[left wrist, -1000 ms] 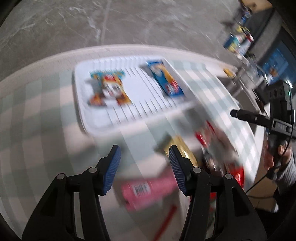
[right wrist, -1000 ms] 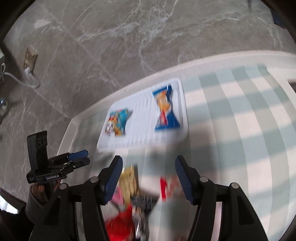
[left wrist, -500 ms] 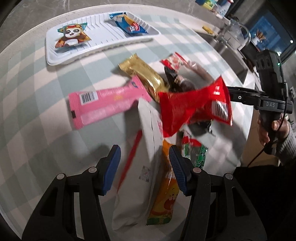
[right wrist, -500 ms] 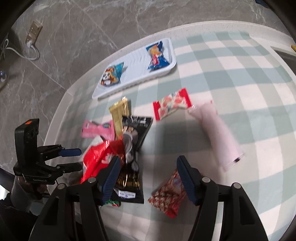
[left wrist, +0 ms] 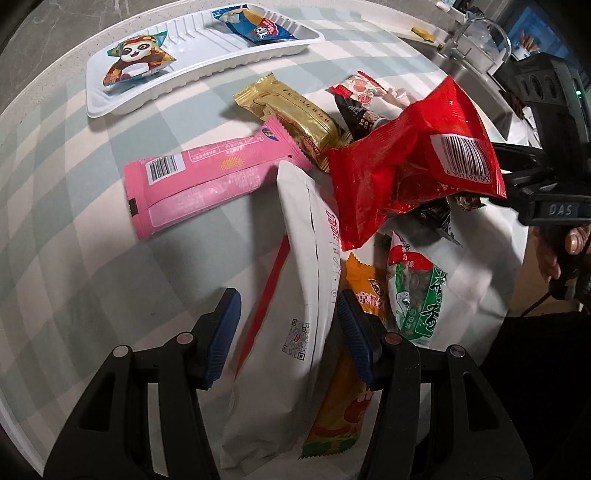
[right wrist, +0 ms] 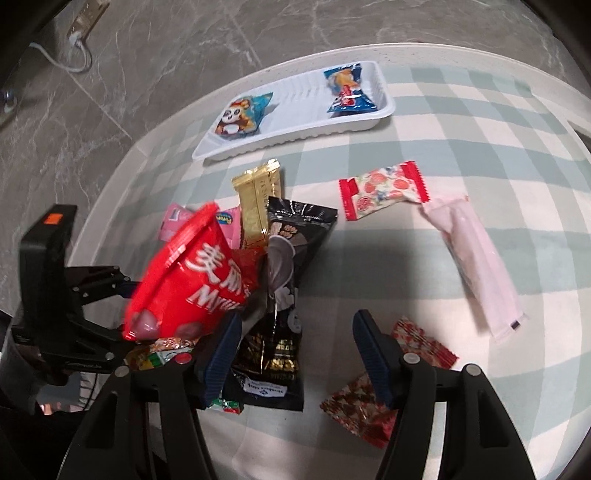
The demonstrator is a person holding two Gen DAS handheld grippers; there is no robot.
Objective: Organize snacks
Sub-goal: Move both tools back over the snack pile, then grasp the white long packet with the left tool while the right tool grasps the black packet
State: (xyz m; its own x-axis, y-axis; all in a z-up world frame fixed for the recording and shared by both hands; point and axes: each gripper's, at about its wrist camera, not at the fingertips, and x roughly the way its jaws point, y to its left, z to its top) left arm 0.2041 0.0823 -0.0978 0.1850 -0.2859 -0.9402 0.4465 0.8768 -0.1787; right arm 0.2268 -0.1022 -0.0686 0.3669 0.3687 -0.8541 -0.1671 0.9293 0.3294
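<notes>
1. A white ribbed plastic tray (left wrist: 207,70) at the far side holds two packets; loose snacks (right wrist: 280,280) are piled nearer.
2. The left gripper (left wrist: 288,332) is open above a long white packet (left wrist: 295,332).
3. The right gripper (right wrist: 295,350) is open and holds nothing.

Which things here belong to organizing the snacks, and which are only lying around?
For the job:
- white tray
- pink packet
- gold packet
- red bag
- white packet

Lying about:
- wall socket and cable
- sink faucet
</notes>
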